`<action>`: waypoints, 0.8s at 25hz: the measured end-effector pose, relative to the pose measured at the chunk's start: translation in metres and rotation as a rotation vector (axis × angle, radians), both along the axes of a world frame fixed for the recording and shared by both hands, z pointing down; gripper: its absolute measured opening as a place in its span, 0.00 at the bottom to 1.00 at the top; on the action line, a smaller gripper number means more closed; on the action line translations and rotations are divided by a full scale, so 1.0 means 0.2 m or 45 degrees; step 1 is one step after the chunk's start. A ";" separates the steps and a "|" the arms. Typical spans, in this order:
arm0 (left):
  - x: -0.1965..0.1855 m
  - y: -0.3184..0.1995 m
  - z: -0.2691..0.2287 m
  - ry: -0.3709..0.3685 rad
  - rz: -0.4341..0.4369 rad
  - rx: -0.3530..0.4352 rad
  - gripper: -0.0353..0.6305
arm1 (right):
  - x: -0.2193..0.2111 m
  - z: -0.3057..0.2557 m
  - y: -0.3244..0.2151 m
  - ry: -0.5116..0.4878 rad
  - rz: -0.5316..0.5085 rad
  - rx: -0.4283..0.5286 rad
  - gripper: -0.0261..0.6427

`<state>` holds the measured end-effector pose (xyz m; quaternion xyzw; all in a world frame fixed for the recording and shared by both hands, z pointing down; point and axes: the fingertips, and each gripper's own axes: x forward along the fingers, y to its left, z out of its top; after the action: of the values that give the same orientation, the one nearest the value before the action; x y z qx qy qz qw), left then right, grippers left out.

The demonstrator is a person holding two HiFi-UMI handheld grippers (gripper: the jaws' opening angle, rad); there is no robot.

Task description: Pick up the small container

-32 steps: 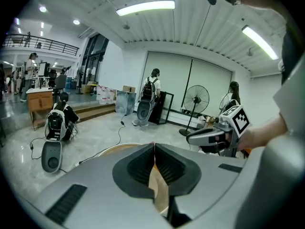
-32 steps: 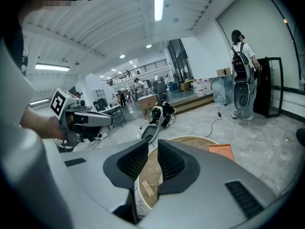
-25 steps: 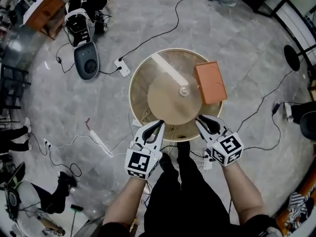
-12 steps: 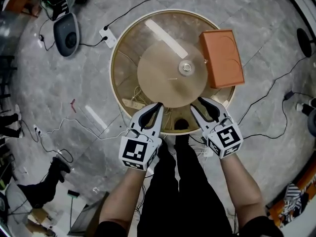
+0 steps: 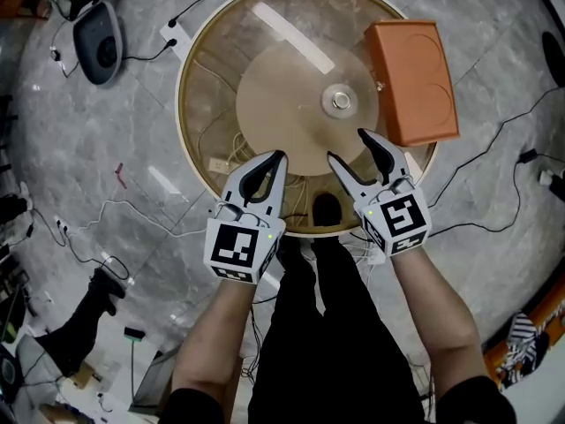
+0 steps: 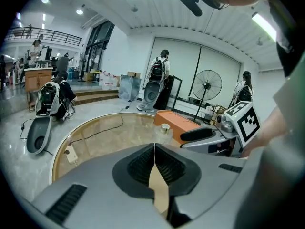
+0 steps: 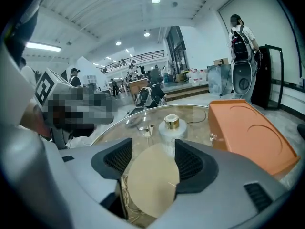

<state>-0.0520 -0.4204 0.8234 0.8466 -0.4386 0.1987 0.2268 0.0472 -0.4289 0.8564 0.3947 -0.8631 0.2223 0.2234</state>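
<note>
At the left, the grey left gripper (image 5: 275, 162) hovers over the near edge of a round glass-topped table with a pale rim (image 5: 188, 67), its jaws pressed together on nothing. Near the table's centre the small frosted container with a gold cap (image 5: 340, 102) stands upright. Just short of it, the right gripper (image 5: 347, 146) points straight at it, jaws opening and still empty; this is the nearer hand. A flat orange plastic box (image 5: 413, 82) lies at the right
</note>
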 end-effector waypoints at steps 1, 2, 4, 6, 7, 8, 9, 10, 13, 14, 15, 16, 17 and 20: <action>-0.01 -0.02 0.01 -0.003 0.000 -0.001 0.08 | -0.01 0.01 -0.03 0.008 0.003 0.006 0.50; -0.01 -0.03 0.02 -0.005 -0.001 -0.001 0.08 | -0.02 0.02 -0.06 0.015 0.010 0.011 0.54; -0.03 -0.06 0.04 -0.008 -0.008 -0.004 0.08 | -0.03 0.03 -0.13 0.035 0.040 0.025 0.61; -0.04 -0.08 0.05 -0.009 -0.018 -0.008 0.08 | -0.02 0.05 -0.19 0.069 0.073 0.045 0.65; -0.05 -0.09 0.05 -0.008 -0.024 -0.011 0.08 | -0.01 0.06 -0.21 0.085 0.084 0.055 0.67; -0.06 -0.10 0.06 -0.006 -0.030 -0.013 0.08 | -0.01 0.07 -0.24 0.097 0.090 0.062 0.67; -0.06 -0.10 0.06 -0.004 -0.036 -0.015 0.08 | -0.01 0.07 -0.26 0.102 0.093 0.066 0.67; -0.06 -0.10 0.06 -0.002 -0.040 -0.017 0.08 | -0.01 0.08 -0.28 0.105 0.095 0.066 0.67; -0.07 -0.11 0.06 0.002 -0.051 -0.023 0.08 | -0.01 0.10 -0.34 0.115 0.099 0.065 0.67; -0.07 -0.12 0.06 0.004 -0.058 -0.024 0.08 | -0.01 0.11 -0.36 0.119 0.101 0.067 0.67; -0.08 -0.12 0.05 0.007 -0.065 -0.026 0.08 | -0.02 0.11 -0.38 0.121 0.102 0.067 0.67; -0.08 -0.12 0.05 0.009 -0.072 -0.028 0.08 | -0.03 0.13 -0.40 0.118 0.105 0.064 0.67; -0.09 -0.11 0.06 0.010 -0.076 -0.031 0.08 | -0.04 0.14 -0.41 0.113 0.108 0.056 0.66; -0.12 -0.08 0.08 0.006 -0.085 -0.047 0.08 | -0.08 0.20 -0.44 0.110 0.135 0.027 0.62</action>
<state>-0.0761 -0.4369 0.8386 0.8276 -0.4623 0.1970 0.2501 0.0319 -0.5167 0.8971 0.4515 -0.8327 0.2077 0.2441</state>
